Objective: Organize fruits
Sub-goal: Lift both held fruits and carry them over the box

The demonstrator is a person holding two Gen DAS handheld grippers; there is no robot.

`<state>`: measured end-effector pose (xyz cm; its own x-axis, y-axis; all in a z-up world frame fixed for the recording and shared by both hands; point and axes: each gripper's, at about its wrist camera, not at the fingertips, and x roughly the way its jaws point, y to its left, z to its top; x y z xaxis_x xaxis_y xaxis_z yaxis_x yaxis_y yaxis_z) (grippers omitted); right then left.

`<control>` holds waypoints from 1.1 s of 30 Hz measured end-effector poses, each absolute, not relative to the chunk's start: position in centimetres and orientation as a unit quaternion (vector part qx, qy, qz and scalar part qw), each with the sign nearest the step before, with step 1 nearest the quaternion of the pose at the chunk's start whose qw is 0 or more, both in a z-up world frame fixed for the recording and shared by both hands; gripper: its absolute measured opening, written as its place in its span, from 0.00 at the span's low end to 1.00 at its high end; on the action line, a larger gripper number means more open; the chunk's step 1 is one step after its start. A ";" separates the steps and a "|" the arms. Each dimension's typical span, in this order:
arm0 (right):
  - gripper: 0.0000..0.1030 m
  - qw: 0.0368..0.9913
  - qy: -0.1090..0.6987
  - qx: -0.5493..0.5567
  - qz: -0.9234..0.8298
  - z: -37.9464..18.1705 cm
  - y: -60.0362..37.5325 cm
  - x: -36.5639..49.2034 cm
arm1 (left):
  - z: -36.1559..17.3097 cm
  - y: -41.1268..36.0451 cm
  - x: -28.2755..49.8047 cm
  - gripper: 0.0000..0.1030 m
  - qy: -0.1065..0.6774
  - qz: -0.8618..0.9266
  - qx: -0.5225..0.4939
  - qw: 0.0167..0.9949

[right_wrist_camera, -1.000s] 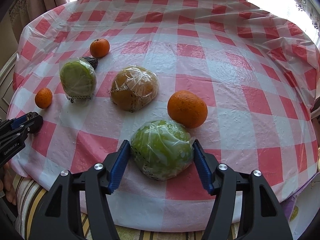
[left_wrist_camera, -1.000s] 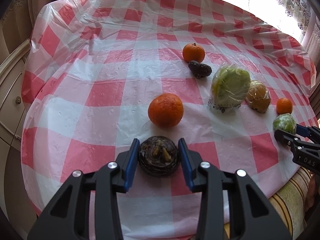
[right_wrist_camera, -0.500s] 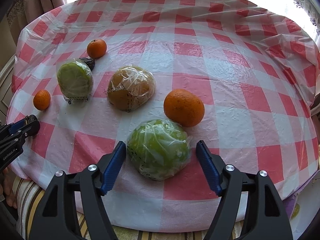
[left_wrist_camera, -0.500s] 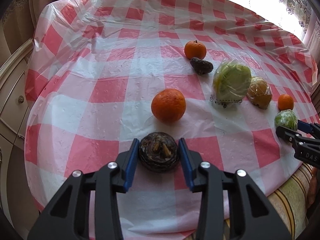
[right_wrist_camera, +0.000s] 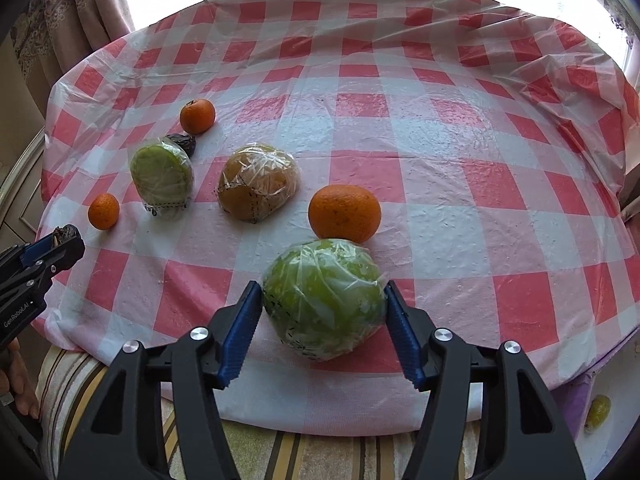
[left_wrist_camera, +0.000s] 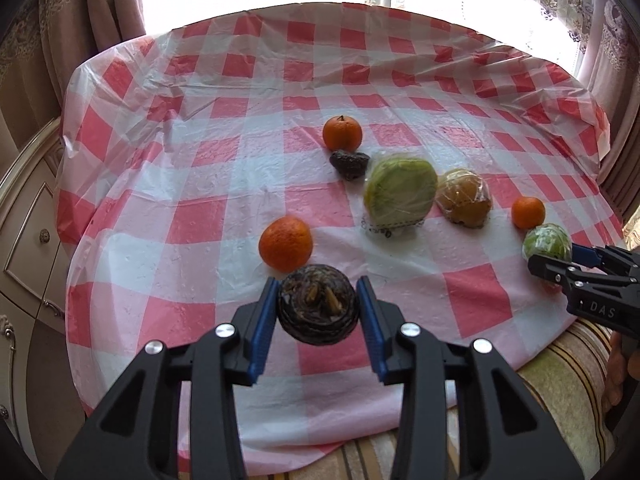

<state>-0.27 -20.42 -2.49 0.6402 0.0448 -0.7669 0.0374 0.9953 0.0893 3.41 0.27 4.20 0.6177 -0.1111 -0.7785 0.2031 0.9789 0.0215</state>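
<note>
My left gripper (left_wrist_camera: 318, 310) is shut on a dark wrinkled round fruit (left_wrist_camera: 318, 310) and holds it above the table's near edge. My right gripper (right_wrist_camera: 324, 304) is shut on a green fruit wrapped in plastic film (right_wrist_camera: 324, 296), also lifted; it shows in the left wrist view (left_wrist_camera: 546, 242). On the red-and-white checked tablecloth (right_wrist_camera: 440, 128) lie a large orange (right_wrist_camera: 344, 212), a wrapped brown fruit (right_wrist_camera: 258, 182), a wrapped green half fruit (right_wrist_camera: 162, 176), two small mandarins (right_wrist_camera: 197, 115) (right_wrist_camera: 103, 211) and a small dark fruit (right_wrist_camera: 185, 144).
Curtains (left_wrist_camera: 88, 20) and a bright window stand behind the table. A cabinet with drawers (left_wrist_camera: 24, 232) is at the left. A striped cushion (right_wrist_camera: 300, 456) lies under the near table edge.
Both grippers have lifted and pulled back from the table, each with its fruit. The right gripper opened briefly around the green fruit and is closed on it again.
</note>
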 end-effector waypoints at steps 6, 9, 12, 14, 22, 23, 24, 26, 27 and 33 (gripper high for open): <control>0.59 0.910 0.410 0.061 -0.006 -1.2 -22.2 -2.0 | 5.4 -3.3 3.0 0.39 0.418 -0.122 0.083 0.896; 0.59 0.913 0.403 0.067 -0.014 -0.5 -23.3 -2.9 | 5.9 -5.4 2.8 0.39 0.412 -0.138 0.098 0.895; 0.59 0.915 0.397 0.075 -0.021 0.1 -24.6 -3.8 | 6.3 -7.3 2.6 0.39 0.406 -0.154 0.112 0.894; 0.59 0.916 0.392 0.079 -0.029 0.6 -25.6 -4.3 | 6.5 -8.6 2.4 0.39 0.403 -0.164 0.121 0.892; 0.59 0.916 0.381 0.109 -0.067 1.2 -30.8 -6.2 | 7.0 -14.1 2.1 0.39 0.392 -0.207 0.151 0.883; 0.59 0.915 0.381 0.112 -0.073 1.1 -31.5 -6.4 | 7.0 -14.8 2.0 0.39 0.392 -0.213 0.153 0.882; 0.59 0.914 0.380 0.113 -0.081 1.1 -32.1 -6.7 | 7.0 -15.5 2.0 0.39 0.392 -0.221 0.155 0.880; 0.58 0.912 0.380 0.120 -0.094 1.0 -33.6 -7.3 | 7.0 -16.9 1.8 0.39 0.389 -0.236 0.159 0.876; 0.58 0.912 0.380 0.123 -0.099 0.9 -34.3 -7.6 | 7.0 -17.6 1.8 0.39 0.390 -0.244 0.159 0.873; 0.59 0.906 0.375 0.137 -0.141 0.8 -38.6 -9.7 | 7.0 -21.9 1.6 0.39 0.399 -0.310 0.147 0.850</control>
<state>-9.66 -38.64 0.81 0.6795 -0.1531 -0.7175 0.3579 0.9229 0.1420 1.57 -21.94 7.01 0.4882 -0.4103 -0.7703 0.6451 0.7641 0.0018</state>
